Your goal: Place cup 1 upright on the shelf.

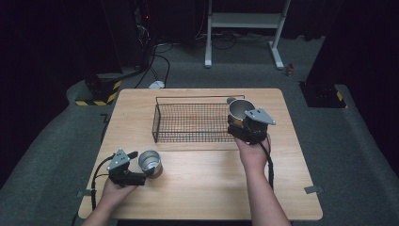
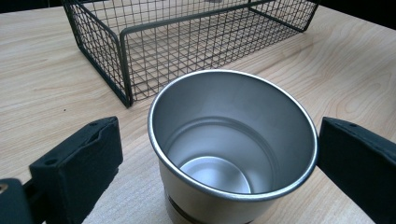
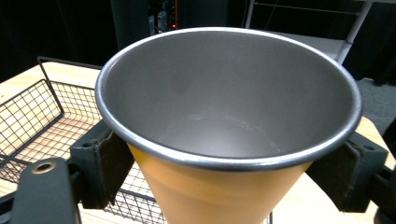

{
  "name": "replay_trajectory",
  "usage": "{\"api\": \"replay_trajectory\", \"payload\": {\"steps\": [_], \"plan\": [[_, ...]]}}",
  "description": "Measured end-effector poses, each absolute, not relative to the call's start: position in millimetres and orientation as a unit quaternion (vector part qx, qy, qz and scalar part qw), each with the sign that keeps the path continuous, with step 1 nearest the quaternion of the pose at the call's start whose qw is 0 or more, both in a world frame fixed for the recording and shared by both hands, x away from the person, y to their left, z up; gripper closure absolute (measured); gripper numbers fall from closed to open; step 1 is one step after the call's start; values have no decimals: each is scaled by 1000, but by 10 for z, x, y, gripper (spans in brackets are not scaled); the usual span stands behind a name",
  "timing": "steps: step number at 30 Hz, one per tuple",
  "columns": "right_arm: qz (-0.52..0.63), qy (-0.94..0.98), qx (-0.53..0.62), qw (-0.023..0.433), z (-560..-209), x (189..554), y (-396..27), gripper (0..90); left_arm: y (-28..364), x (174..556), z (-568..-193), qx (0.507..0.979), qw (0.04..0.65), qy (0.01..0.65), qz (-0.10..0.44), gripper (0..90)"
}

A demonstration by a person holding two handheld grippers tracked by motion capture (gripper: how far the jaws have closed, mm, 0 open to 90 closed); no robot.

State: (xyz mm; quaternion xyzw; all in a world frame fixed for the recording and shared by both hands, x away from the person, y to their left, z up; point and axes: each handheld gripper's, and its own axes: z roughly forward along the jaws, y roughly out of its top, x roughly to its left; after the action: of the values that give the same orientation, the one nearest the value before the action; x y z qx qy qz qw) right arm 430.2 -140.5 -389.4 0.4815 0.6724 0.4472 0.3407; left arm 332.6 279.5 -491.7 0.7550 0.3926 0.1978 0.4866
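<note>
A bare steel cup [image 1: 151,163] [image 2: 224,107] stands upright on the wooden table [image 1: 202,188] at the front left. My left gripper [image 1: 140,166] [image 2: 223,140] is open around it, one jaw on each side, with a gap at the left jaw. An empty black wire basket [image 1: 188,123] [image 2: 140,51] [image 3: 28,116] sits at the table's middle back. At the basket's right end my right gripper [image 1: 242,123] [image 3: 224,158] is shut on a second cup [image 1: 241,109] [image 3: 224,107], steel inside and orange outside, held upright above the table.
Beyond the table's far edge are a white metal stand [image 1: 244,21], cables [image 1: 160,61] on the grey floor and yellow-black striped bases [image 1: 101,92]. Bare wood lies between the two hands.
</note>
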Motion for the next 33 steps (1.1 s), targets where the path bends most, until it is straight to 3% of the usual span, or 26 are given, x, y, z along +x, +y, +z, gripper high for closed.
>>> {"api": "replay_trajectory", "payload": {"steps": [33], "plan": [[442, 685, 481, 322, -3984, 4806, -953, 153, 2807, 3324, -4932, 761, 485, 386, 193, 14]]}}
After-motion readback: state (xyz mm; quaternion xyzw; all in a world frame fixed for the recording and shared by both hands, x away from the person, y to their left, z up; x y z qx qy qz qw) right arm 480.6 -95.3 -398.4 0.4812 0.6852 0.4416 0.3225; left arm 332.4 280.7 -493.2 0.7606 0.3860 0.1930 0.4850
